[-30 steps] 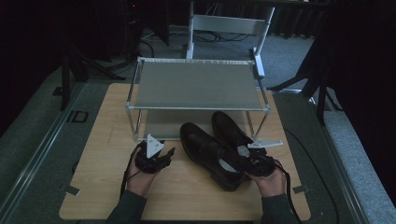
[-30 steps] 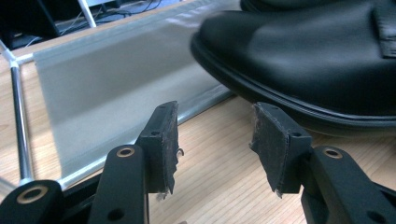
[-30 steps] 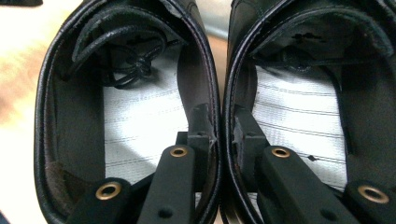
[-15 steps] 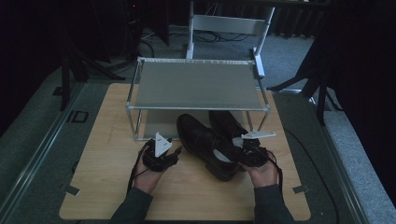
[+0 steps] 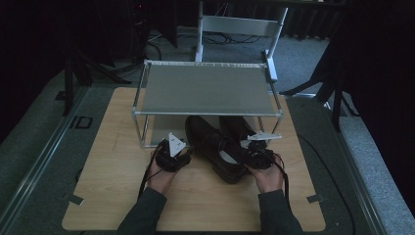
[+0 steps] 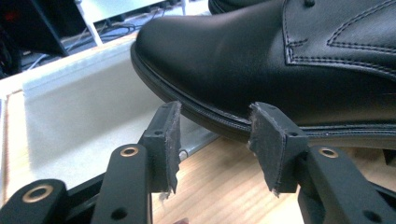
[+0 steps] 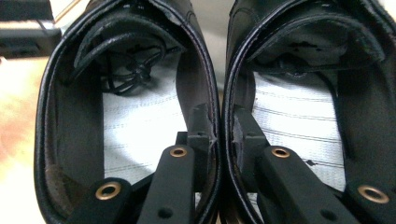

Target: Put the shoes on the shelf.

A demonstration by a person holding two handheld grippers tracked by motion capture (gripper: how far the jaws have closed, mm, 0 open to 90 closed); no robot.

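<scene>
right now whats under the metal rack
The toes of two black dress shoes sit under the metal rack, on its pale lower shelf. The rack's top covers the toe tips and the space behind.

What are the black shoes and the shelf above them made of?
The shoes look like smooth black leather or a look-alike: the toe has a soft shine and stitched seams. The soles seem to be dark rubber, though that's unsure. The shelf looks like dull grey metal, with thin silvery legs.

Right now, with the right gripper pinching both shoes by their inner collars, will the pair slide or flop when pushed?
The right gripper clamps the shoes together, so they probably move as one. Their leather looks stiff and likely won't fold. The smooth wooden table should let the soles slide, though the toes may swing.
</scene>
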